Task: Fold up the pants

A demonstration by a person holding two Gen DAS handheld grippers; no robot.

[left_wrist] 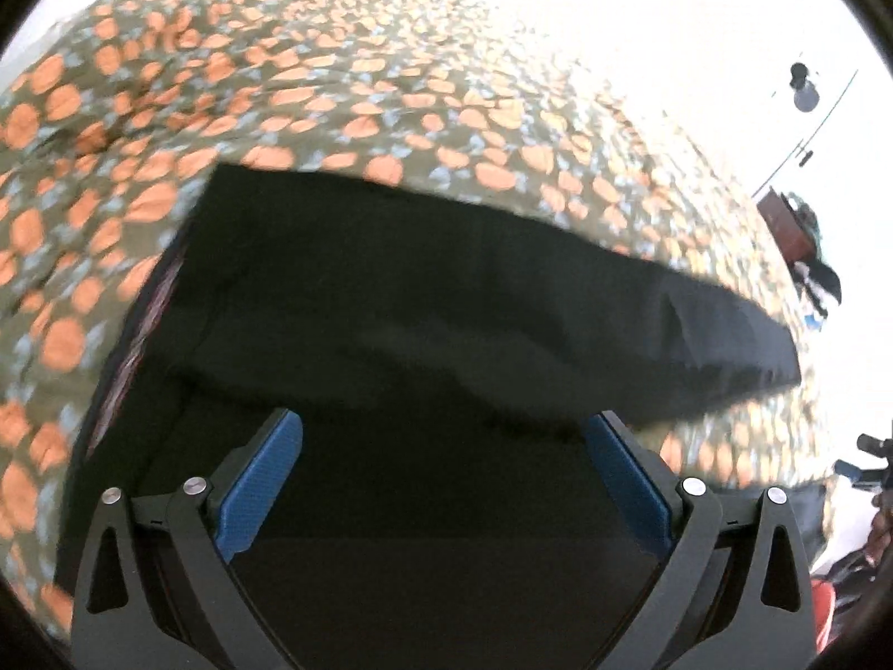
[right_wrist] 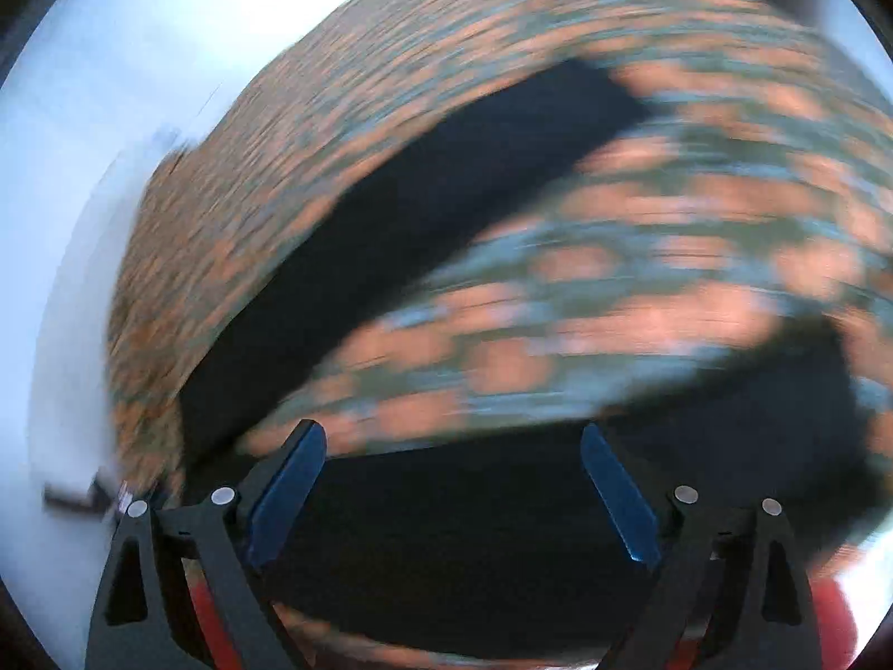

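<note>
Black pants [left_wrist: 446,279] lie flat across a bedcover, a long dark band with a straight far edge and one end tapering off to the right. My left gripper [left_wrist: 446,424] hangs over the near part of the pants, its blue pads [left_wrist: 262,486] wide apart and open, with no cloth pinched between them. The right wrist view is smeared by motion. There the pants [right_wrist: 424,212] show as a diagonal dark strip, with a second dark stretch along the bottom. My right gripper [right_wrist: 452,435] is open above that lower stretch, its pads clear of the cloth.
The bedcover [left_wrist: 312,84] is olive with orange and pale blue spots and is rumpled at the far left. A bright white surface [left_wrist: 670,28] lies beyond it. A brown box [left_wrist: 781,218] and dark clutter sit at the right edge, with something red [left_wrist: 826,608] low on the right.
</note>
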